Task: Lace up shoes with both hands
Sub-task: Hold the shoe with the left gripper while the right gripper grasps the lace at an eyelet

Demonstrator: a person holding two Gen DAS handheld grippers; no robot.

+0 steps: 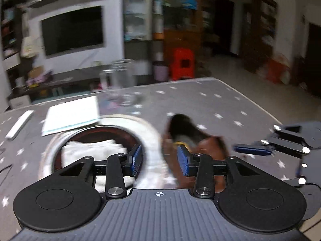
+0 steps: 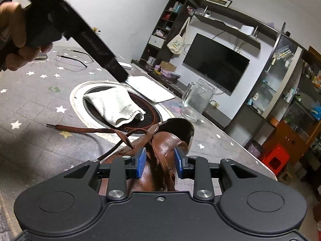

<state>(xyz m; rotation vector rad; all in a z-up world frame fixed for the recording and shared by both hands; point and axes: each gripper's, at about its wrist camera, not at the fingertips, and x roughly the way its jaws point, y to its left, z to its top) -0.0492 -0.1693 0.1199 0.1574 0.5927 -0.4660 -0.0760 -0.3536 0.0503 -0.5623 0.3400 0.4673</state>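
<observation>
While the left tongs (image 1: 160, 160) gape empty, the right tongs (image 2: 160, 161) straddle the brown shoe (image 2: 166, 146), unclamped.

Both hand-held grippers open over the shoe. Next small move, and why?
Probably ease the right hand-held gripper down and close on the brown lace that runs between its blue pads. Both grippers are open and hold nothing. That lace lies over the brown leather shoe, while the left hand-held gripper hovers beside the shoe.

We log: right gripper (image 2: 160, 161) with pads parted, straddling brown shoe (image 2: 166, 146); brown lace (image 2: 84, 129) trailing over starred cloth (image 2: 34, 104); white sock (image 2: 116, 105) on round mat (image 2: 77, 94); glass jar (image 2: 195, 100) beyond; hand (image 2: 12, 38) holding left gripper (image 2: 90, 42), upper left.
</observation>
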